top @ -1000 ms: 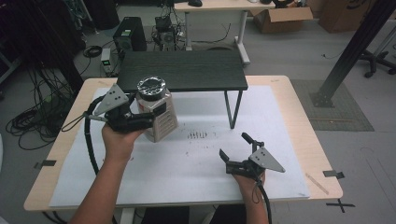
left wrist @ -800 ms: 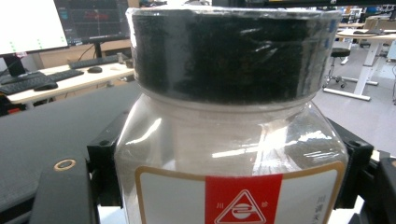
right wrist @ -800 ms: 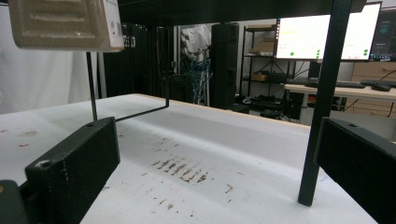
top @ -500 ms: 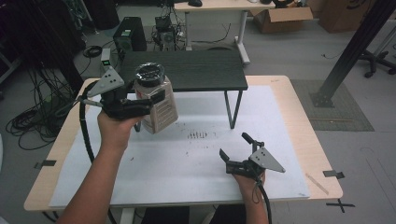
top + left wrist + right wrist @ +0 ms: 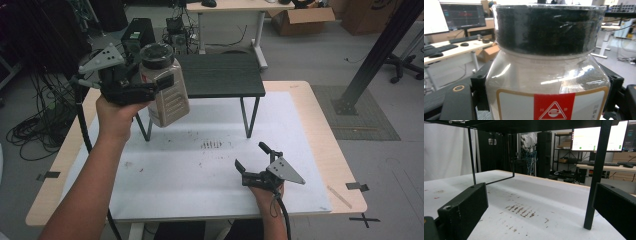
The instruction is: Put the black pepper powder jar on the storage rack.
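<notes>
Your left gripper (image 5: 150,89), in the upper left of the high view, has its black fingers (image 5: 481,92) clamped on a translucent plastic jar with a ribbed black screw lid (image 5: 162,85). The jar hangs in the air above the left end of the bench (image 5: 320,125), just in front of the left edge of the small black shelf with thin metal legs (image 5: 225,75), and it leans slightly, base toward the lower right of the frame.

In the left gripper view the jar's lid is matt and finely textured, with a glossy film over it, and the shoulder below is smooth, rounded and cloudy with pale contents. A cream label with a gold border and a red panel bearing a white triangle emblem sits between the fingers, which press on the jar's two sides just under the shoulder.

Your right gripper (image 5: 254,161) rests low at the lower right of centre in the high view, on the white sheet (image 5: 200,170) that covers the light wooden bench. Its blocky black fingers (image 5: 465,206) stand wide apart with nothing between them. The sheet looks soft and slightly fuzzy, marked with a short row of dark reddish smears (image 5: 520,210). One square black shelf leg (image 5: 596,175) stands on it at the right of the right gripper view. The jar is well apart from this gripper.
</notes>
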